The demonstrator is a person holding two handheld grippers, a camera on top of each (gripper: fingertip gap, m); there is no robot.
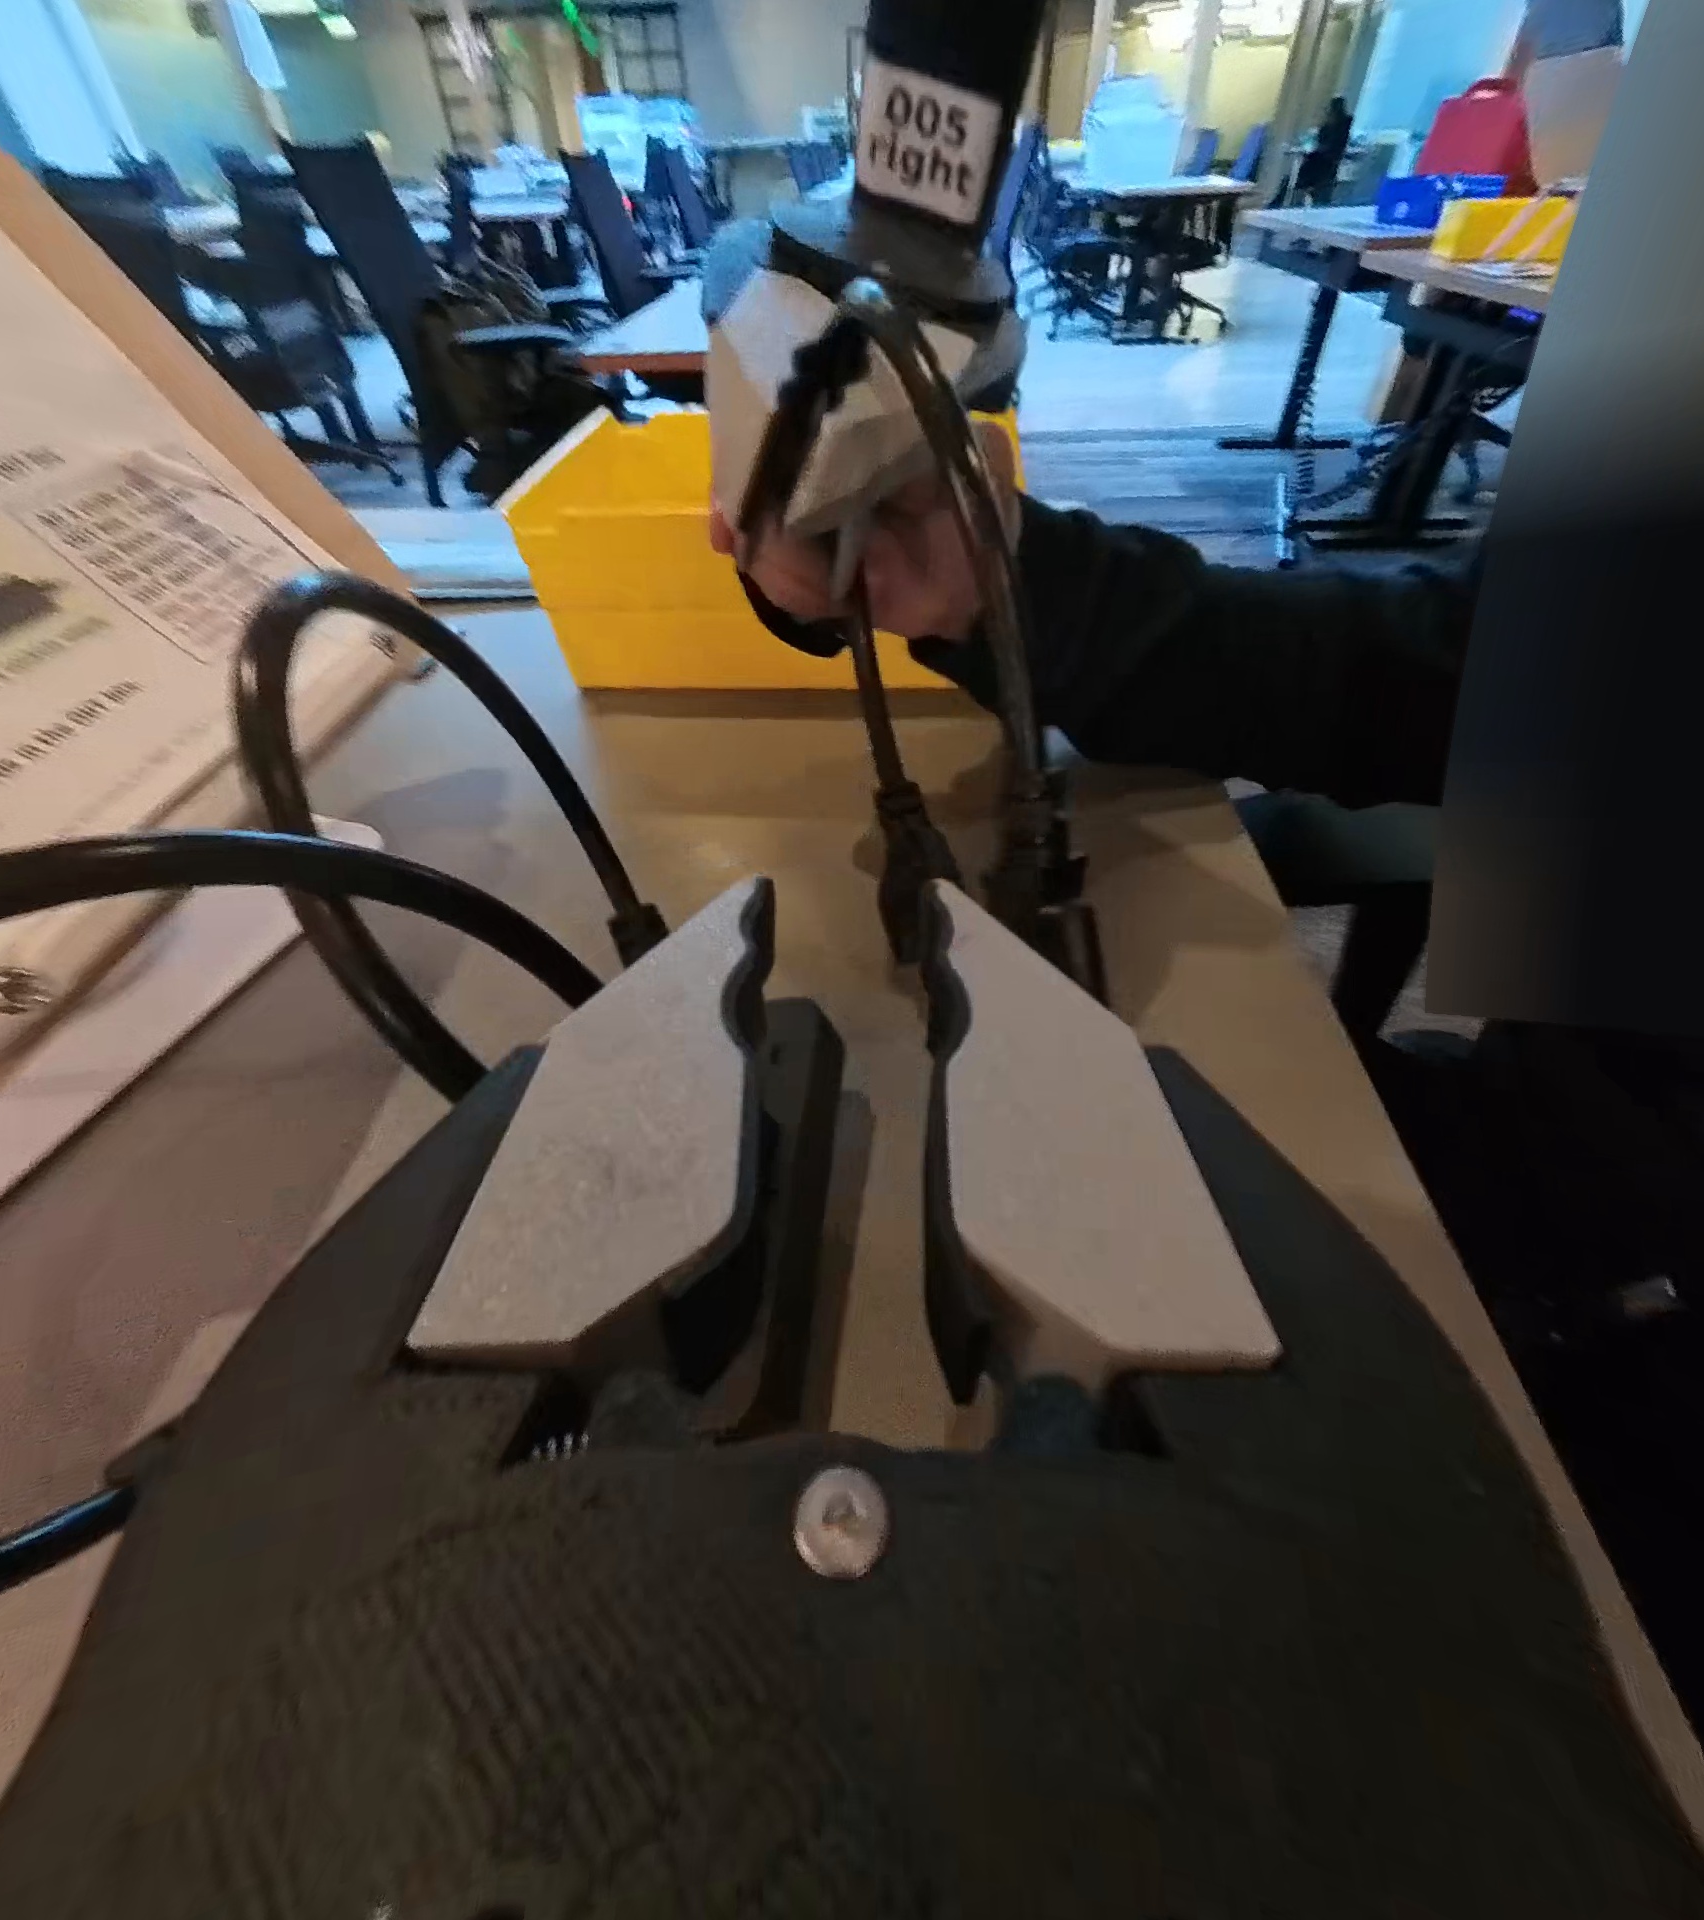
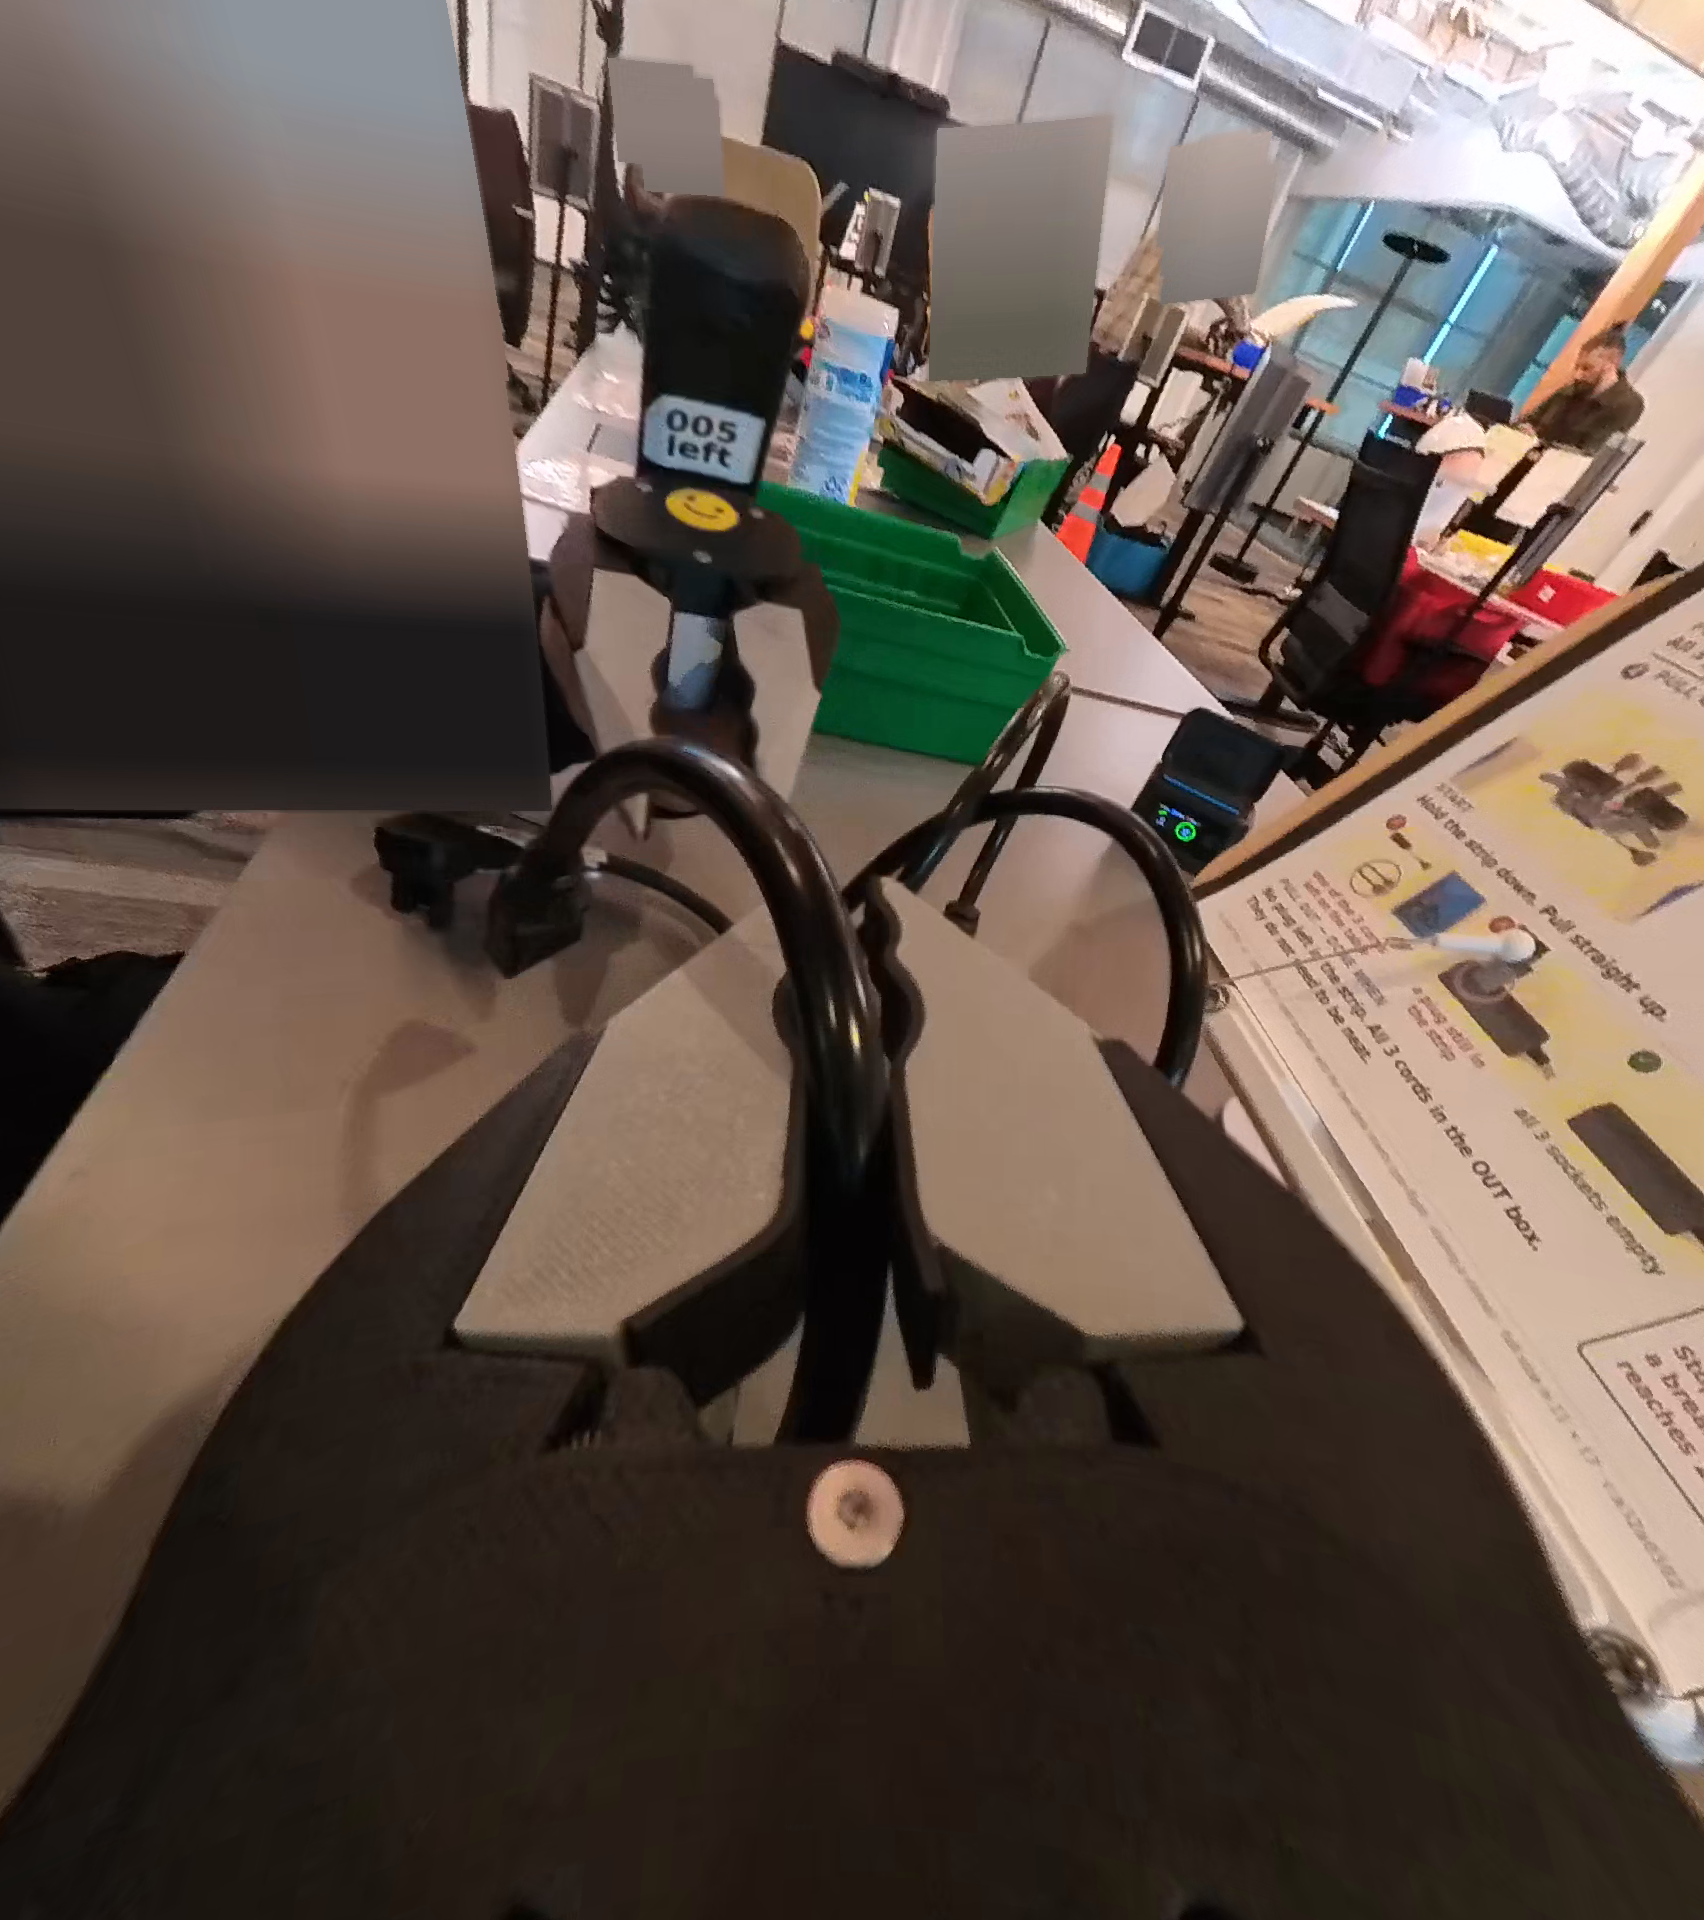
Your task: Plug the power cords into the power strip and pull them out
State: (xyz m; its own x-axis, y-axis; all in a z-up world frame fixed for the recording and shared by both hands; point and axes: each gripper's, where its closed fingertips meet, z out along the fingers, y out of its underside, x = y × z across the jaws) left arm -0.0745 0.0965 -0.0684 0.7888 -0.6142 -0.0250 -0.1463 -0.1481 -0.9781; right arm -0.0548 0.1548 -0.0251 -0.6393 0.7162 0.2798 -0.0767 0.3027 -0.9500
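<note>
My right gripper (image 2: 822, 914) is shut on a black power cord (image 2: 827, 997) that arches up between its fingers. It also shows in the left wrist view (image 1: 806, 447), raised over the table, with two black cords (image 1: 874, 707) hanging from it. They hang down to plugs (image 1: 915, 883) close over the table (image 1: 723, 769). My left gripper (image 1: 850, 904) is open, low over the table, with only bare table between its pads. It faces the hanging plugs. It shows far off in the right wrist view (image 2: 702, 717). I cannot make out the power strip.
A yellow bin (image 1: 640, 582) stands behind the hanging cords. A green bin (image 2: 921, 655) stands behind the left gripper. An instruction sheet (image 2: 1554, 1039) lies along one side. Loose black plugs (image 2: 531, 914) and cord loops (image 1: 328, 831) lie on the table. A small black device (image 2: 1201, 810) stands by the sheet. Tip to tip, the grippers are about 8 centimeters apart.
</note>
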